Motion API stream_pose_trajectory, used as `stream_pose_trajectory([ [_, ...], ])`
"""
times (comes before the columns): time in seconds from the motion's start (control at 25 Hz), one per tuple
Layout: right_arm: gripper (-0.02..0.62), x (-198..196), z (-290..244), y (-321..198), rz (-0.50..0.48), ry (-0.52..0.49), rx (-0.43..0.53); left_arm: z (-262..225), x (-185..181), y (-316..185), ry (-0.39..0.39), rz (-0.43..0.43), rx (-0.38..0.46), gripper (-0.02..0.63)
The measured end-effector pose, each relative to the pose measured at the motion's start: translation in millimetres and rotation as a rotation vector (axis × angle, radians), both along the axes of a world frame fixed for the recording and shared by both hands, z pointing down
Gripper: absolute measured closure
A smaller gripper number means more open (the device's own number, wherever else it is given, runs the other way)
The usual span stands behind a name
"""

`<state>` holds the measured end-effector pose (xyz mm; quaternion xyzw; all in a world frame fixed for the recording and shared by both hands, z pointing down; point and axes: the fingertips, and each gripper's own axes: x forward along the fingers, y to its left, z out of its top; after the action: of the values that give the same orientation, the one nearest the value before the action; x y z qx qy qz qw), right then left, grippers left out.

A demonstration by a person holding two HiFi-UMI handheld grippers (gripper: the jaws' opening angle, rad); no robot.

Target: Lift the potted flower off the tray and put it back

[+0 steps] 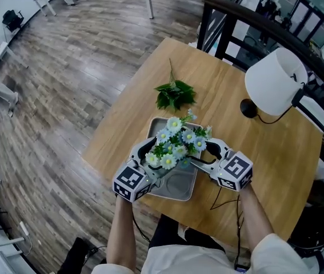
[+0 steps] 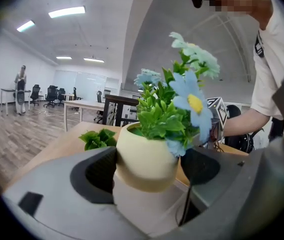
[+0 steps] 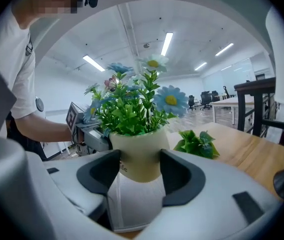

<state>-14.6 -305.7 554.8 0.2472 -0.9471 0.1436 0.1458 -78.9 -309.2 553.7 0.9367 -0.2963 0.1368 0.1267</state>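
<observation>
**A:** Where is the potted flower to be found?

**B:** It is held between the left gripper and the right gripper, over the grey tray. It is judged to be clear of the tray. The fingers of each gripper are clamped on the cream pot from opposite sides.

**A:** What could go wrong from here?

**B:** The pot is carried by two separate hands. If one were moved faster than the other, the pot could be tipped or dragged out of one grasp. A slight lean is already seen in the left gripper view. The pot wall is smooth and rounded, so a slip could be expected if pressure were eased. On the way down, the tray's rim could be struck, since the base is hidden from above by the blooms.

**A:** And the surroundings?

**B:** A light wooden table is seen. A leafy sprig is laid beyond the tray and a white lamp is stood to the right. A plank floor, a dark railing and an open office with strip lights are made out around it.
</observation>
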Motion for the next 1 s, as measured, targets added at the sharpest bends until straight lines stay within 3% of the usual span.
stream_pose_trajectory([
  [0.36,0.322,16,-69,52,0.018,-0.031,0.067,-74,15,51,0.016,-0.013,0.113,0.183],
  [1.0,0.322,27,-138,167,0.032,-0.022,0.142,-144,27,166,-0.006,-0.012,0.214,0.181],
])
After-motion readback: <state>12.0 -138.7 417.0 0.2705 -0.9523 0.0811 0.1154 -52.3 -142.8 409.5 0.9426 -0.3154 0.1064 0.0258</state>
